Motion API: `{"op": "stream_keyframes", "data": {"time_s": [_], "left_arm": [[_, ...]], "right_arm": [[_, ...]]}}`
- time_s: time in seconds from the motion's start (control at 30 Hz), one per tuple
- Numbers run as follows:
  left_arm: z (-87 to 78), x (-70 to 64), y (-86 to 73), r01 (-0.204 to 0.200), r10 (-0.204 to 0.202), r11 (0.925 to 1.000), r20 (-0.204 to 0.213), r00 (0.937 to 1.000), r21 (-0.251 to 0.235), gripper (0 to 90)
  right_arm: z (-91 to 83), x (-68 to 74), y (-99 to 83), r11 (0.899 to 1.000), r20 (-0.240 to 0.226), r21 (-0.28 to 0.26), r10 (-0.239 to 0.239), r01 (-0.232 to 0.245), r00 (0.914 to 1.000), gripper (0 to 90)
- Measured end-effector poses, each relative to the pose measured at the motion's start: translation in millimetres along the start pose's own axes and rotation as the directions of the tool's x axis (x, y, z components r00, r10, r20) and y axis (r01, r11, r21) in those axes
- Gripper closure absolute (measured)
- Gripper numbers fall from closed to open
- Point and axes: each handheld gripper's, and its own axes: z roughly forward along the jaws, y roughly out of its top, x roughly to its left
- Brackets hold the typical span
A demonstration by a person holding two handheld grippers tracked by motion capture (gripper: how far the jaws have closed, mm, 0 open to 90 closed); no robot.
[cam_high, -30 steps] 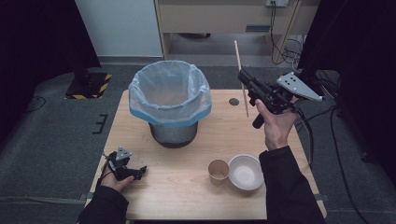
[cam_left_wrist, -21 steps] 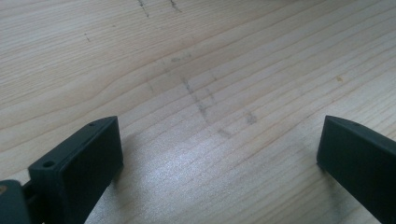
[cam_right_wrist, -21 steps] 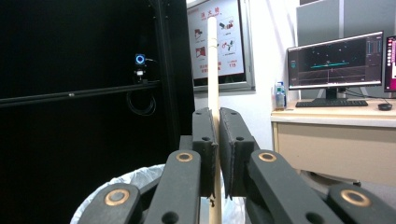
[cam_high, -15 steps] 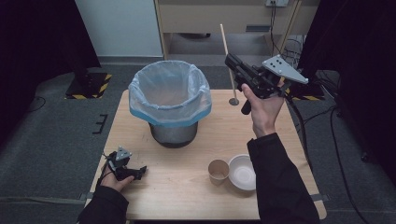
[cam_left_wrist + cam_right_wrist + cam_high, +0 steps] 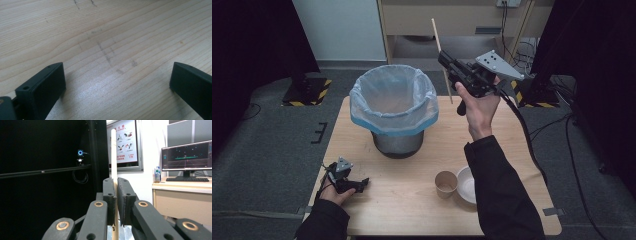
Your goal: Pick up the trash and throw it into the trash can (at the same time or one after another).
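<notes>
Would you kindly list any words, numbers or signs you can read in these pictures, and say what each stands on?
Nothing reads clearly enough to quote.
Poster: red heading and small captions under drawings, too blurred to read.
Monitor: coloured graphics and tiny text, too small to read.
Bottle: label unreadable.
Stick, bin, cup and bowl: no markings visible.

Right claw (image 5: 446, 59) raised, jaws clamped; left claw (image 5: 362, 183) low, jaws apart.

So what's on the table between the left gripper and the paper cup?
Nothing: in the high view, bare wood separates the left gripper from the paper cup.
</notes>
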Motion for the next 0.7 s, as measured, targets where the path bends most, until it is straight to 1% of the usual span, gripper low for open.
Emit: {"op": "stream_keyframes", "data": {"time_s": [0.1,0.13,0.17,0.2,0.33,0.37,0.4,0.5,0.57,0.63,0.7], "left_arm": [[-0.1,0.1,0.1,0.0,0.0,1.0,0.001,1.0,0.001,0.0],[-0.1,0.1,0.1,0.0,0.0,1.0,0.001,1.0,0.001,0.0],[0.0,0.0,0.0,0.0,0.0,1.0,0.0,1.0,0.0,0.0],[0.0,0.1,0.0,0.0,0.0,1.0,0.001,1.0,0.0,0.0],[0.0,0.2,0.1,-0.002,0.002,1.0,0.003,1.0,0.001,0.0],[0.0,0.2,0.1,-0.002,0.002,1.0,0.003,1.0,0.001,0.0],[0.0,0.2,0.1,-0.002,0.002,1.0,0.003,1.0,0.001,0.0],[0.0,0.2,0.1,-0.002,0.002,1.0,0.003,1.0,0.0,0.0],[0.1,0.2,0.1,-0.002,0.002,1.0,0.002,1.0,0.0,0.0],[0.1,0.1,0.1,-0.002,0.002,1.0,0.002,1.0,0.0,0.0],[0.1,0.1,0.1,-0.002,0.002,1.0,0.002,1.0,0.0,0.0]], "right_arm": [[9.8,3.6,-0.3,1.0,-0.01,0.001,-0.004,0.004,0.9999,85.8],[9.8,3.6,-0.3,1.0,-0.01,0.001,-0.004,0.004,0.9999,85.8],[14.6,4.1,-1.5,1.0,-0.015,-0.007,0.01,-0.01,0.9998,85.8],[16.2,4.1,-2.1,1.0,-0.013,-0.005,0.01,-0.01,0.9999,85.8],[25.1,7.6,-5.2,1.0,-0.021,0.008,-0.005,0.005,0.9998,85.8],[25.1,7.6,-5.2,1.0,-0.021,0.008,-0.005,0.005,0.9998,85.8],[30.1,10.7,-5.6,1.0,-0.029,0.013,-0.008,0.009,0.9995,85.8],[36.6,13.1,-6.1,1.0,-0.037,0.006,-0.002,0.003,0.9993,85.8],[38.9,14.0,-6.6,1.0,-0.035,0.01,-0.011,0.012,0.9993,85.8],[45.9,17.4,-9.0,1.0,-0.037,0.021,-0.016,0.016,0.9992,85.7],[47.5,18.0,-9.5,1.0,-0.038,0.02,-0.014,0.015,0.9992,85.8]]}}
